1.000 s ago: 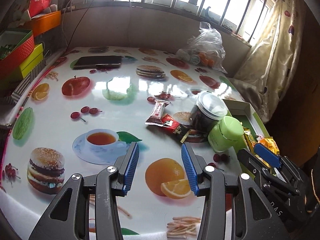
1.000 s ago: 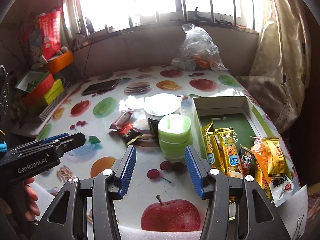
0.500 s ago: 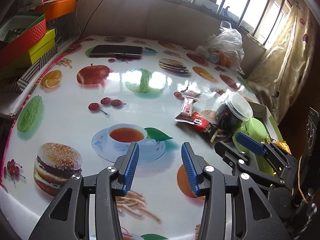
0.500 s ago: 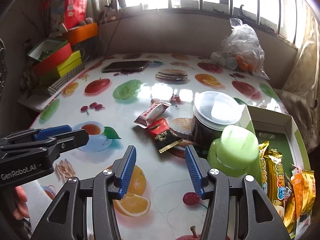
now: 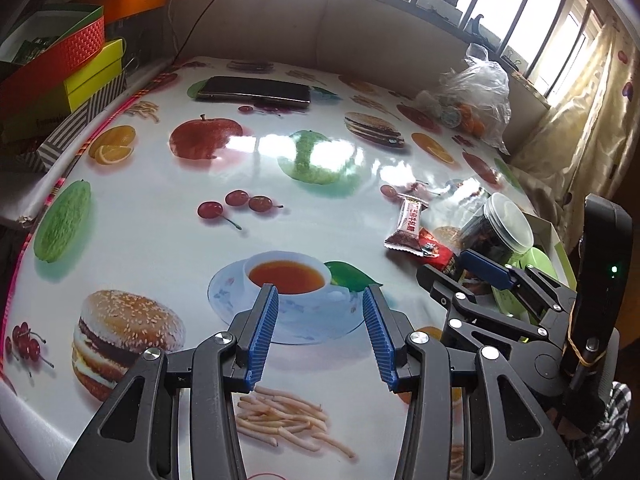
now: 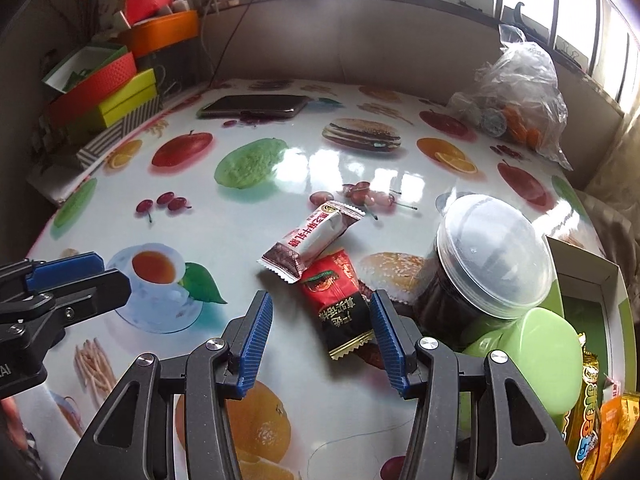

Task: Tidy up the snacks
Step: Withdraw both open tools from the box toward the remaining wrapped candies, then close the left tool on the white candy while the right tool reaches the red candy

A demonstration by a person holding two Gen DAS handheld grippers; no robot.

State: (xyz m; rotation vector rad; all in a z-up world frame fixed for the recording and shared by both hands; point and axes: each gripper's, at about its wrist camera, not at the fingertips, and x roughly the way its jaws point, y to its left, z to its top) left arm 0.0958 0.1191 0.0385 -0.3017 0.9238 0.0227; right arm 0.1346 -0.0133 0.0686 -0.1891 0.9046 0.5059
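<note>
Two loose snack packets lie on the fruit-print tablecloth: a white and brown one (image 6: 314,238) (image 5: 409,223) and a red and black one (image 6: 340,304) (image 5: 438,251) overlapping its near end. My right gripper (image 6: 320,338) hangs open just above the red packet's near end, which sits between the spread blue pads without being touched. My left gripper (image 5: 316,332) stands open and empty over the printed teacup, left of the packets. A clear-lidded jar of dark snacks (image 6: 486,272) and a green lidded tub (image 6: 532,360) stand right of the packets.
An open green box (image 6: 600,280) with several yellow and orange snack packs sits at the right edge. A phone (image 6: 254,106) lies at the far side, a plastic bag (image 6: 516,100) at the far right. Stacked coloured boxes (image 6: 108,92) line the left.
Both grippers moved left and down toward the table. The right one swung from over the green tub to over the red packet. Neither gripper's opening changed.
</note>
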